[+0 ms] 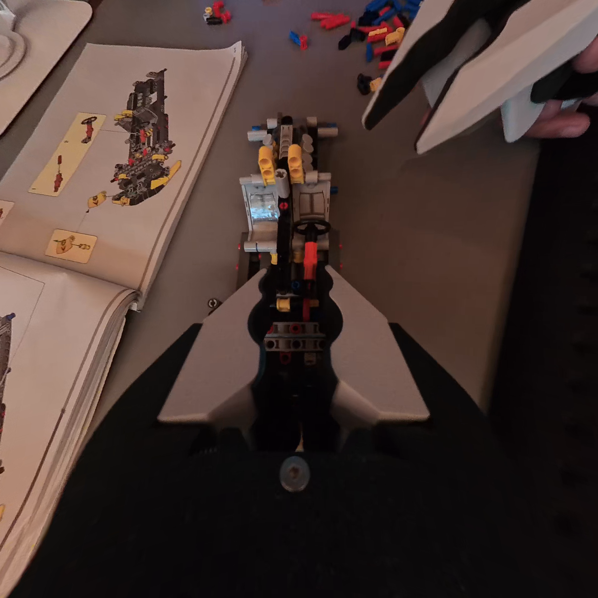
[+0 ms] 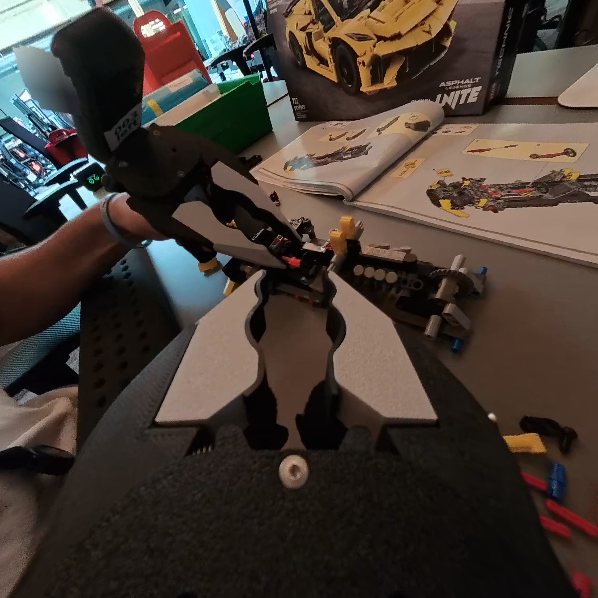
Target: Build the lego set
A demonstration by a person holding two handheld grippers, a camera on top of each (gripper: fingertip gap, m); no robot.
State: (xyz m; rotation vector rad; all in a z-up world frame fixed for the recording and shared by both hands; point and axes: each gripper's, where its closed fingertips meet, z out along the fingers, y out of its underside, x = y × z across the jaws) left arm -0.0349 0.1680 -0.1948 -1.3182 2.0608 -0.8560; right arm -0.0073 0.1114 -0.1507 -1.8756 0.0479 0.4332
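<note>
Left claw [image 1: 296, 275] is gripping chassis [image 1: 291, 200] nose, long axis running straight ahead; right claw [image 2: 295, 275], wide, is hovering beside its mid, w/ nothing held.

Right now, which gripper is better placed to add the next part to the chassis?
Right. The right gripper is open, empty, near the chassis. The left gripper has its jaws around the chassis front, steadying it.
</note>
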